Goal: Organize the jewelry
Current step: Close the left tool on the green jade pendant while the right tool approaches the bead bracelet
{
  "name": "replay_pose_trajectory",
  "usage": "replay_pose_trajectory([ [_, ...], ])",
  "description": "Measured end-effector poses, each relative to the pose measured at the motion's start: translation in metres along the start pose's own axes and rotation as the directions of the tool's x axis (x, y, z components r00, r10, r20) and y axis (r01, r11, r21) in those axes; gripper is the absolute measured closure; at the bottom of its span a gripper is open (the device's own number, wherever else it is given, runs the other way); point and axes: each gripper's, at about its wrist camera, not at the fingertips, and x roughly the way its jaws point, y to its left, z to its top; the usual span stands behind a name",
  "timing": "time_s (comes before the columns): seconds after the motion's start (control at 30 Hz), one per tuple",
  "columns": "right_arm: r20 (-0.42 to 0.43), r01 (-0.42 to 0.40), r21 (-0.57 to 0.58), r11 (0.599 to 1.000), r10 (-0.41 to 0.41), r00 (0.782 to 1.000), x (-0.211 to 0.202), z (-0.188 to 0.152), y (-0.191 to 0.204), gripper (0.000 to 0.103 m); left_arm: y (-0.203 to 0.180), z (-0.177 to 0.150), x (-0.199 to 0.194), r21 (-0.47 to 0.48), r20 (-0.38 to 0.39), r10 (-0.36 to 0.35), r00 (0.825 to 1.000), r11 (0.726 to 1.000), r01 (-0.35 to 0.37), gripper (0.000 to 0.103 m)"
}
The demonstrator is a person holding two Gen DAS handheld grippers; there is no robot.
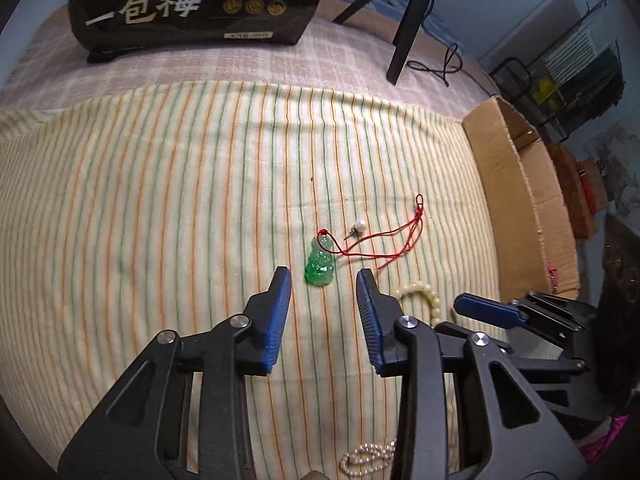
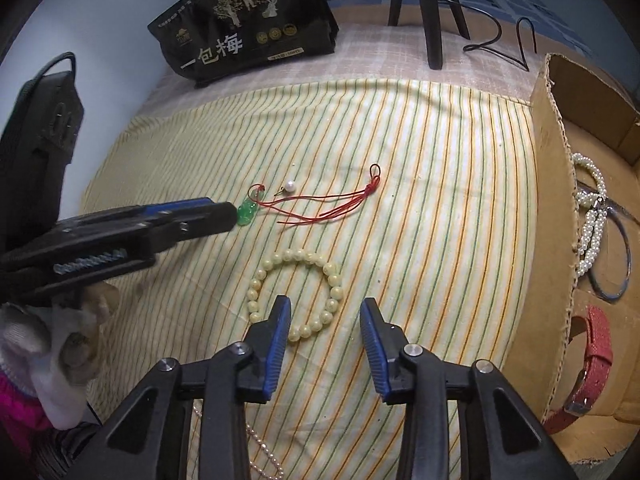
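Two handheld grippers above a desk covered by a yellow cloth with green and orange stripes (image 1: 200, 200). The left gripper (image 1: 323, 280) points steeply down at a translucent green carved pendant (image 1: 319, 266), which lies on the cloth just ahead of its blue-padded jaws; the jaws stand narrowly apart with nothing between them and no pad on the stone. The pendant's thin red cord (image 1: 384, 240) trails loosely to the right, and a small white pearl charm (image 1: 359, 227) lies just beside the cord.

The right gripper (image 2: 325, 312) hangs over a cream-yellow beaded bracelet (image 2: 296, 292). Its jaws are likewise narrowly apart and empty, with the near-right arc of beads showing between the tips. In the right wrist view, an open brown cardboard box (image 2: 554, 184) at the right edge of the cloth already contains a white pearl bracelet (image 2: 592, 216), a thin metal bangle (image 2: 624, 256) and a red strap watch (image 2: 592, 364). A fine pearl chain (image 1: 368, 458) lies on the cloth beneath both grippers.

Probable hazards:
- The smooth, rounded pendant may squirt out from under closing pads, or only the cord may be caught, leaving the stone swinging.
- The lifted cord may drag the pearl charm along or flick it off the cloth.
- A grip on a single bead may let the bracelet slip or roll free.
- The two grippers work close together and may collide.
- Either piece may snag the box wall on the way in.
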Motion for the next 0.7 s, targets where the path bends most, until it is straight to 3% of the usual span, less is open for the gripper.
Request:
replay_pose_trajectory([
  [0.4,-0.012,-0.019,0.006,1.000,0.019,1.000,0.005,0.004,0.002,0.073,-0.006,0.009,0.017,0.023,0.004,0.047,0.999,0.999,-0.047,0.074],
  [0.57,-0.017,-0.023,0.019,1.000,0.023,1.000,0.010,0.006,0.000,0.074,-0.005,0.012,0.022,0.023,0.001,0.075,0.997,0.997,-0.075,0.086],
  [0.7,-0.019,-0.023,0.026,0.999,0.024,1.000,0.012,0.007,0.001,0.074,-0.004,0.010,0.022,0.033,0.003,0.083,0.997,0.996,-0.083,0.088],
])
